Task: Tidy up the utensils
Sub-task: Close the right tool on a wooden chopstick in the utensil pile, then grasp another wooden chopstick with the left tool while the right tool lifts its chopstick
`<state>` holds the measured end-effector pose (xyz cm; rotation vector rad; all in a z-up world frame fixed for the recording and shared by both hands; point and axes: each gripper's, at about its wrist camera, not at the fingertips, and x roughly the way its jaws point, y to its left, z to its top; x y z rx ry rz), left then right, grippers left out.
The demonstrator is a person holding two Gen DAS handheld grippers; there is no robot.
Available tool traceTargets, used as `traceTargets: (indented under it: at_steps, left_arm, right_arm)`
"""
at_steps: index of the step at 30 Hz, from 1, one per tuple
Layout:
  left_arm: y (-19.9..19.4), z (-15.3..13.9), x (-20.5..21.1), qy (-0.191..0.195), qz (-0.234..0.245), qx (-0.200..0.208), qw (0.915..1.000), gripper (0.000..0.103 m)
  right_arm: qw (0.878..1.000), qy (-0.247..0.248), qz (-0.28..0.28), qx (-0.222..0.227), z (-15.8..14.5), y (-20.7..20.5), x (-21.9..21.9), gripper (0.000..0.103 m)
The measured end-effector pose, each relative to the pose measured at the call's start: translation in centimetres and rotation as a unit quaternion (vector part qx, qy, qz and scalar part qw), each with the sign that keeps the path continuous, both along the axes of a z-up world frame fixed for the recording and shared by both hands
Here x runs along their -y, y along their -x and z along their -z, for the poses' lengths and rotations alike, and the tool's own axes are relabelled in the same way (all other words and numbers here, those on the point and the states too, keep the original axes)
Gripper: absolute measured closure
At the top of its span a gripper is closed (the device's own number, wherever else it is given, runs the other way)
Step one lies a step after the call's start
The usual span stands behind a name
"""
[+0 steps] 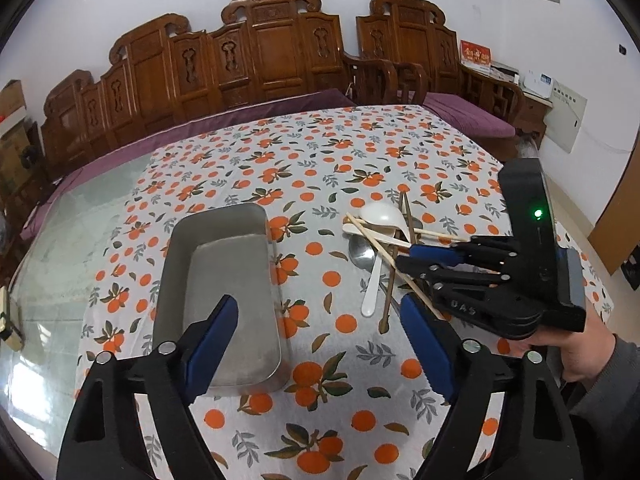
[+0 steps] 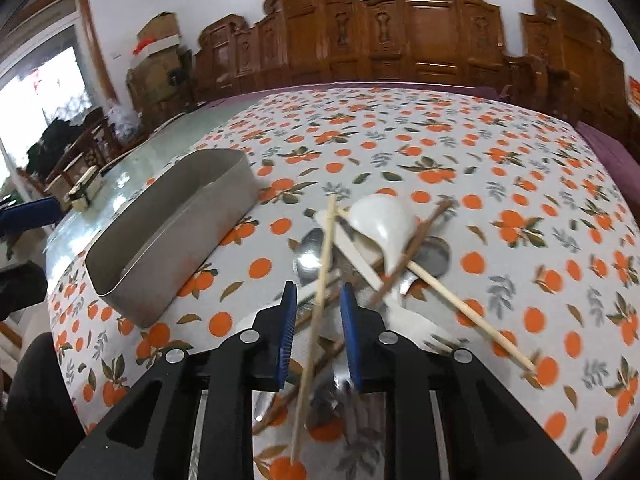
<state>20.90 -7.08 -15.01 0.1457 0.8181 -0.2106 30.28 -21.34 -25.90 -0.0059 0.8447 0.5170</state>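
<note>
Both tools hung over a counter draped in a cloth printed with oranges. Left tool, seen from its own camera, stood with its blue pads wide apart and nothing between them, one pad over the near end of a metal tin, the other over bare cloth. That tin, long and shallow, sat to the left of the utensil pile and apart from it; its floor showed bare metal.

Right tool, gripped by a hand in a grey sleeve, reached into the pile from the right side. Its pads stood narrow, with a pale wooden chopstick running up between them; whether the pads pressed on the stick could not be told, and motion blur softened that view.

Heaped together lay a white soup spoon, a flat white spoon, a metal spoon, a second pale chopstick, darker brown chopsticks and a white fork, crossed over one another.

Carved wooden benches with purple cushions lined the wall behind the counter.
</note>
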Motion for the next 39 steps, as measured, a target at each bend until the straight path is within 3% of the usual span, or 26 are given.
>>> traceTargets:
  at_steps: [3,5,7,13,15,25,33,37,39]
  left_arm:
    - [-0.5,0.3,-0.1,-0.001,-0.003,-0.006,1.0,0.024]
    - [-0.7,0.5,0.0,-0.004,-0.004,-0.008,1.0,0.024]
    - [-0.8,0.6,0.2,-0.006,-0.004,-0.009,0.9999,0.024]
    - [-1.0,1.4,1.3,-0.008,0.004,-0.017,0.9998,0.024]
    - [-1.2,2.1,2.1,-0.01,0.012,-0.022,0.9996,0.024]
    - [-3.9,6.0,5.8,-0.012,0.046,-0.069,0.9964,0.05]
    - [-5.8,7.8,7.9,0.029,0.06,-0.101,0.9927,0.06]
    - [-6.4,9.1,8.6,0.041,0.064,-0.122,0.9896,0.077]
    - [-6.4,9.6,8.8,0.04,0.064,-0.125,0.9893,0.08]
  right_arm:
    - [0.999,0.03,-0.01,-0.01,0.9,-0.3,-1.0,0.081]
    - [0.999,0.039,-0.018,-0.019,1.4,-0.4,-1.4,0.093]
    - [0.999,0.038,-0.024,-0.015,1.3,-0.2,-1.2,0.097]
    - [0.999,-0.04,0.001,0.004,-1.6,0.1,2.7,0.097]
    - [0.999,-0.045,0.014,0.015,-2.4,0.3,4.0,0.097]
    - [0.993,-0.04,0.108,0.012,-2.2,-0.6,10.3,0.097]
    - [0.991,-0.033,0.127,0.01,-1.8,-1.1,11.1,0.097]
    - [0.991,-0.034,0.131,0.007,-1.6,-1.1,11.3,0.097]
    - [0.99,-0.035,0.133,0.005,-1.6,-1.2,11.4,0.097]
